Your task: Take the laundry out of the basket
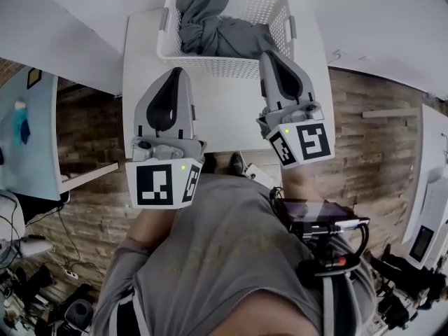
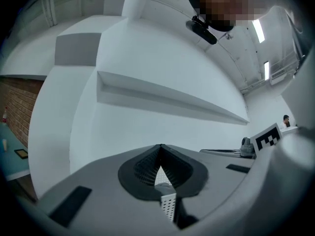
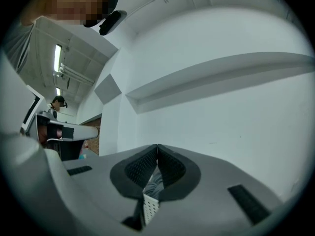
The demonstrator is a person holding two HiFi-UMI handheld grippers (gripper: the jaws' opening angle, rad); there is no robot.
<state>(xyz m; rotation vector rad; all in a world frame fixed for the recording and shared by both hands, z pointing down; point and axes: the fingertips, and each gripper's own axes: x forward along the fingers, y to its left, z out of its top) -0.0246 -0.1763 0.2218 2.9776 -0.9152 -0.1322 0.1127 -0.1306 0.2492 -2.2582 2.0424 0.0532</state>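
Observation:
A white lattice laundry basket (image 1: pixel 224 66) stands at the far end of a white table (image 1: pixel 224 121). Grey laundry (image 1: pixel 210 26) is piled in it, and one piece rises above the rim. My left gripper (image 1: pixel 176 71) hovers over the table just short of the basket's front left, shut and holding nothing. My right gripper (image 1: pixel 268 53) is shut too, its tip at the basket's front right corner. In the left gripper view the jaws meet at the tip (image 2: pixel 160 146), with basket lattice (image 2: pixel 168 206) showing below. The right gripper view shows shut jaws (image 3: pixel 157 146) and grey cloth (image 3: pixel 156 181) behind them.
Wood flooring (image 1: pixel 371 124) surrounds the table. A light-blue tabletop (image 1: pixel 28 131) lies to the left, with cables and gear on the floor below it. A white desk (image 1: pixel 430 187) stands at the right. White walls rise behind the basket.

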